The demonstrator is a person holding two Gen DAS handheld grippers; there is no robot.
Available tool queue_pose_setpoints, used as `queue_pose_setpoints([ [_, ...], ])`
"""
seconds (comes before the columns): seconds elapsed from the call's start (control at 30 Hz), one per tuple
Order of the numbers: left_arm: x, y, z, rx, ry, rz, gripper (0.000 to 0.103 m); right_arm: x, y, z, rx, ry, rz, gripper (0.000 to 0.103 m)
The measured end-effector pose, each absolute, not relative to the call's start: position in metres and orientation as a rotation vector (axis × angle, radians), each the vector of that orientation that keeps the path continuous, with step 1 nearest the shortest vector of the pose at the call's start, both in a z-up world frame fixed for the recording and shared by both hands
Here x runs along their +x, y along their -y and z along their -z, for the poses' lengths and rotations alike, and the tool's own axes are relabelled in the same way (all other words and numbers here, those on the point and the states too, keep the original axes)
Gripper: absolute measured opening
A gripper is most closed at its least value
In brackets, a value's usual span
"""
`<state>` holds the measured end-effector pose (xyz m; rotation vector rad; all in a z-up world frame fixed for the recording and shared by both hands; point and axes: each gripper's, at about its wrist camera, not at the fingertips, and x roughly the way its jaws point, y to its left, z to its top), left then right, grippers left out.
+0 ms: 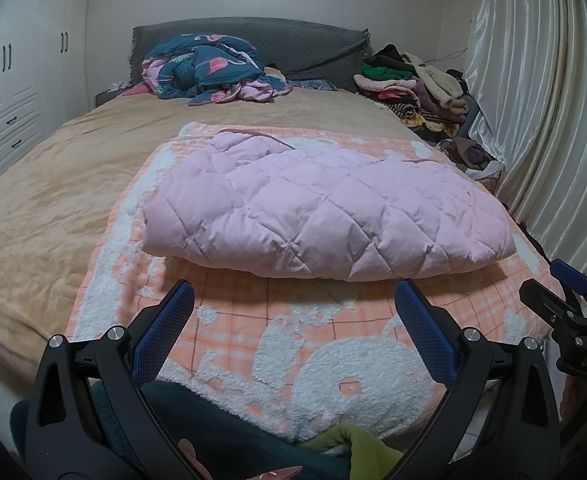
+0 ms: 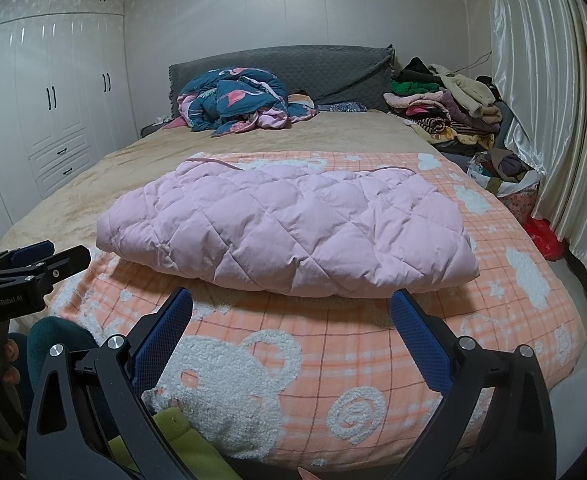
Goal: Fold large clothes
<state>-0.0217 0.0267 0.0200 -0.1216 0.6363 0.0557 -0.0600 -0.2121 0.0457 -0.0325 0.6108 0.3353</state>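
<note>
A pink quilted padded garment (image 1: 325, 208) lies folded into a thick bundle on an orange-and-white checked bear blanket (image 1: 325, 344) at the foot of the bed. It also shows in the right wrist view (image 2: 293, 228), on the same blanket (image 2: 353, 360). My left gripper (image 1: 293, 292) is open and empty, held just short of the bundle's near edge. My right gripper (image 2: 293, 300) is open and empty, also just short of the near edge. The right gripper shows at the right edge of the left wrist view (image 1: 569, 304), and the left gripper at the left edge of the right wrist view (image 2: 33, 264).
A tan bedspread (image 1: 53, 200) covers the bed. A crumpled blue-and-pink quilt (image 1: 213, 68) lies by the grey headboard (image 1: 301, 46). A pile of clothes (image 1: 413, 84) sits at the far right. Curtains (image 1: 553, 120) hang on the right, white wardrobes (image 2: 45, 112) on the left. Green cloth (image 2: 181, 440) lies below.
</note>
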Motion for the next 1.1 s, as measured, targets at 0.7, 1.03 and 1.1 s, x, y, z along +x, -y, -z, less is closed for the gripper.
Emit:
queue_pose_setpoints([
  [0.7,-0.019,-0.031,-0.012,-0.122,-0.674,-0.075,0.094,-0.060,0.224,-0.044,-0.019,-0.606,-0.302,0.099],
  [1.03,0.012,-0.102,0.004,-0.242,-0.713,-0.207,0.094,-0.035,0.347,-0.014,0.149,-0.619,0.011,0.099],
  [1.1,0.025,-0.138,0.007,-0.251,-0.723,-0.293,0.094,-0.025,0.416,0.005,0.199,-0.627,0.220,0.099],
])
